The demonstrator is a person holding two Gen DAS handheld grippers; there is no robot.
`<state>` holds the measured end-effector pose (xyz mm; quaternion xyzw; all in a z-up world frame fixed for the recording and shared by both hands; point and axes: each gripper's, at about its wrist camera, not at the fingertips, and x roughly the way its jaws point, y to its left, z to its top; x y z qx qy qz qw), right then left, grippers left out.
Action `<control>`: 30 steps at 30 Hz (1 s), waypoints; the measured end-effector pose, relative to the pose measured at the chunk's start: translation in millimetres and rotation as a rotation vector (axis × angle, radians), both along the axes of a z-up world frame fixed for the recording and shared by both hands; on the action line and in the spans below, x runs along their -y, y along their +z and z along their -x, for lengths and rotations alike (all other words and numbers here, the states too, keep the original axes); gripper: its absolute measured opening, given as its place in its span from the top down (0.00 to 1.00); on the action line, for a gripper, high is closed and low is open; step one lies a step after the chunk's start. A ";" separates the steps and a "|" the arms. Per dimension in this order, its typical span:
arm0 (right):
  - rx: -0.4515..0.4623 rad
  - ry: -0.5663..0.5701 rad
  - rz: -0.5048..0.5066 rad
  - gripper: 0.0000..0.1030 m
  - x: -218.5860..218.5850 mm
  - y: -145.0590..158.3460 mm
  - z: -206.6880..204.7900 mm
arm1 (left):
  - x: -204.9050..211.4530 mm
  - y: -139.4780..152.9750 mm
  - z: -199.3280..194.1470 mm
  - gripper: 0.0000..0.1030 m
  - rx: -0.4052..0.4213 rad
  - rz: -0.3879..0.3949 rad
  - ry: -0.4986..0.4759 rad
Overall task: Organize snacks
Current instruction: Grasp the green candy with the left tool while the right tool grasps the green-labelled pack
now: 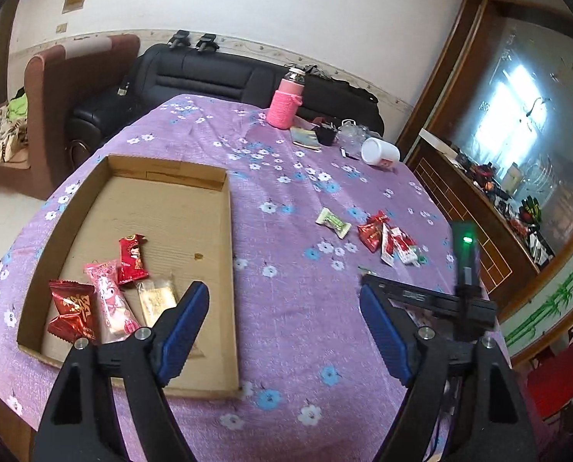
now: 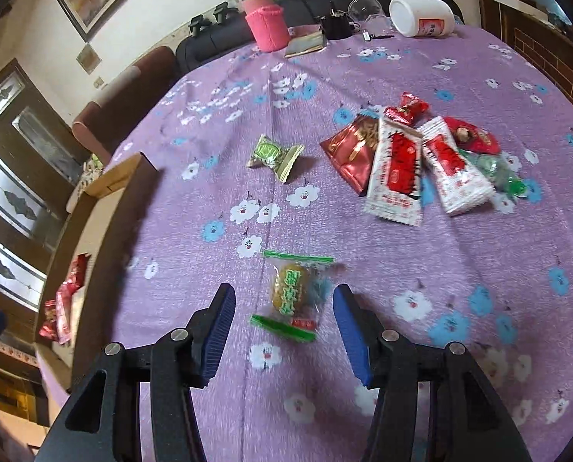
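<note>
A cardboard tray (image 1: 225, 231) lies on the purple flowered cloth at the left and holds several wrapped snacks: a dark red candy (image 1: 71, 308), a pink pack (image 1: 111, 300), a small red pack (image 1: 132, 258) and a gold one (image 1: 157, 300). My left gripper (image 1: 282, 288) hovers open and empty over the tray's right wall. My right gripper (image 2: 284, 296) is open over the cloth. A clear-wrapped yellow-green snack (image 2: 294, 292) lies between its fingers, and the pads do not press it. Further off lie a green-white candy (image 2: 275, 156) and a heap of red and white packs (image 2: 396, 173).
At the table's far edge stand a pink-sleeved bottle (image 1: 286, 104), a tipped white jar (image 1: 379, 152), a clear cup and small dark items. A black sofa (image 1: 209, 77) is behind the table, and a wooden cabinet (image 1: 479, 208) is at the right. The tray's corner (image 2: 105, 181) shows at the left.
</note>
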<state>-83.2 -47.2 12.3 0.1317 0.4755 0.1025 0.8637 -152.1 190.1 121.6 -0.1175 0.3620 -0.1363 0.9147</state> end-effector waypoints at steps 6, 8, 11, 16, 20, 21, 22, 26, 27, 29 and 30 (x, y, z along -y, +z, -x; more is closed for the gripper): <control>0.035 -0.016 0.108 0.70 -6.9 -2.8 -0.6 | 15.3 7.7 -7.7 0.22 0.000 -0.004 -0.032; 0.046 -0.013 0.094 0.70 -2.8 -2.5 1.0 | 25.9 6.9 -18.5 0.22 -0.013 -0.015 -0.053; 0.069 -0.022 0.079 0.71 6.5 -3.1 4.5 | 49.0 1.5 -48.6 0.22 -0.042 -0.011 -0.094; 0.122 -0.051 -0.048 0.71 36.5 -2.0 8.2 | 85.1 -25.5 -118.6 0.22 -0.151 0.035 -0.110; 0.107 -0.068 -0.128 0.70 49.3 -6.8 5.3 | 111.6 -52.7 -166.9 0.23 -0.209 0.042 -0.086; 0.096 -0.067 -0.140 0.70 50.0 -8.6 4.1 | 116.4 -58.0 -176.2 0.23 -0.218 0.041 -0.077; 0.085 -0.066 -0.157 0.70 51.3 -10.4 2.7 | 122.2 -64.6 -188.5 0.23 -0.231 0.048 -0.072; 0.076 -0.065 -0.201 0.70 55.2 -11.9 1.4 | 140.3 -84.8 -223.7 0.23 -0.265 0.022 -0.037; 0.074 -0.065 -0.210 0.70 55.7 -12.3 1.2 | 146.0 -90.2 -230.7 0.23 -0.272 0.002 -0.035; 0.070 -0.065 -0.224 0.70 56.7 -12.9 1.0 | 156.9 -97.6 -237.8 0.29 -0.276 -0.044 -0.042; 0.068 -0.066 -0.229 0.69 57.0 -13.1 1.0 | 163.5 -101.4 -238.9 0.34 -0.276 -0.078 -0.048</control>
